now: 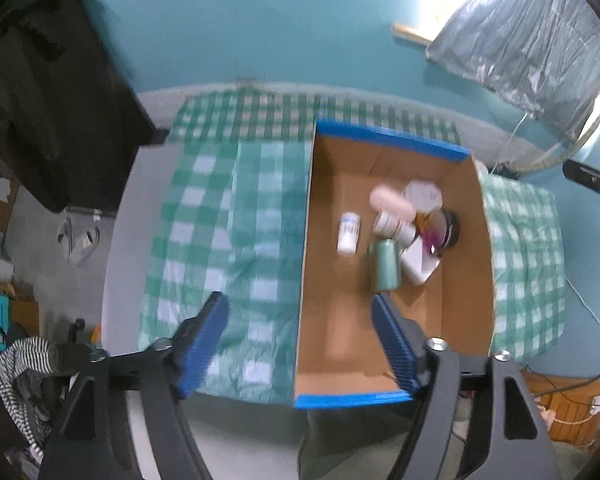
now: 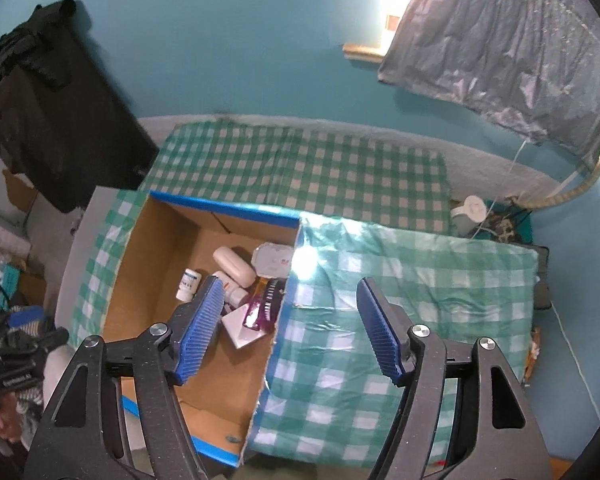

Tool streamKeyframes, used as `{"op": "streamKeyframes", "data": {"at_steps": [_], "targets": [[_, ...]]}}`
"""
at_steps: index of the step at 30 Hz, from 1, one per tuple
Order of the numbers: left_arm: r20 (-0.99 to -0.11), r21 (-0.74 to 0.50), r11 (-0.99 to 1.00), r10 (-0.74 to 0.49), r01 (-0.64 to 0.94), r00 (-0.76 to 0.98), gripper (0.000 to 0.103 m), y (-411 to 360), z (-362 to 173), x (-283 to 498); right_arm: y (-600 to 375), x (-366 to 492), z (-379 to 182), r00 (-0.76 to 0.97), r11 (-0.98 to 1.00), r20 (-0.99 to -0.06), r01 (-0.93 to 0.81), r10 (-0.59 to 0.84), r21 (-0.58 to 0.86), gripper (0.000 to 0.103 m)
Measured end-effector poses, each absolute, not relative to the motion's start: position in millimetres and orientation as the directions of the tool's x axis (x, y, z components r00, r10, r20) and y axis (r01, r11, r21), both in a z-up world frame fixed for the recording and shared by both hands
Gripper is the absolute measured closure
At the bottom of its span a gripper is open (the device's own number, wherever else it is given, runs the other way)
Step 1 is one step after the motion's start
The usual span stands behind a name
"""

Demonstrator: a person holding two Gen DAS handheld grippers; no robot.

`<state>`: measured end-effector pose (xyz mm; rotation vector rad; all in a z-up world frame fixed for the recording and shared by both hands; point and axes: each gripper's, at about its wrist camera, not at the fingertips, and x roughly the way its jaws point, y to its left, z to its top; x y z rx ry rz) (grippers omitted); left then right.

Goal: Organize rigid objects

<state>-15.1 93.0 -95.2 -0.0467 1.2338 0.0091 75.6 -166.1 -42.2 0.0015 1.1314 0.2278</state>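
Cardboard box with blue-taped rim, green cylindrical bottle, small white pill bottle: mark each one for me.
Cardboard box with blue-taped rim (image 1: 392, 138): left wrist view, far taped edge.
Green cylindrical bottle (image 1: 385, 266): left wrist view, middle of its body.
Small white pill bottle (image 2: 188, 280): right wrist view, on its label.

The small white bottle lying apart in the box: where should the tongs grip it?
Grip the small white bottle across its middle, from above: it lies flat on the cardboard box floor, with bare floor on its left and a gap to the green bottle.
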Motion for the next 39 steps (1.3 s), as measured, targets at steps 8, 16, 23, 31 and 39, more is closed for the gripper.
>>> {"op": "streamKeyframes", "data": {"at_steps": [8, 16, 23, 31, 39], "targets": [[-0.882, -0.057, 0.998, -0.034, -0.035, 0.470, 0.014, 85.9, -62.8, -18.9, -183.3, 53.2, -5.4, 0.524, 0.989, -0.843, -0.130, 0.123, 0.064, 0.033], [-0.813, 0.000, 0.999, -0.027, 0.046, 0.582, 0.002, 59.7, -29.9, -25.8, -199.5, 29.2, 24.3, 0.623, 0.995, -0.777, -0.078, 0.092, 0.056, 0.033], [-0.790, -0.017, 0.998, -0.054, 0.066, 0.611, 0.002, 45.8, -13.3, -27.5, -201.1, 20.5, 35.0, 0.667, 0.995, -0.738, -0.071, 0.101, 0.072, 0.032], [-0.796, 0.008, 0.998, -0.027, 0.056, 0.605, 0.002, 44.9, -11.6, -26.1, -195.3, 18.1, 31.3, 0.673, 0.997, -0.736, -0.060, 0.081, 0.054, 0.032], [-0.799, 0.018, 0.999, -0.012, 0.044, 0.601, 0.002, 48.4, -9.1, -23.6, -195.4, 24.6, 24.9, 0.651, 0.997, -0.756, -0.051, 0.073, 0.053, 0.032]]}}
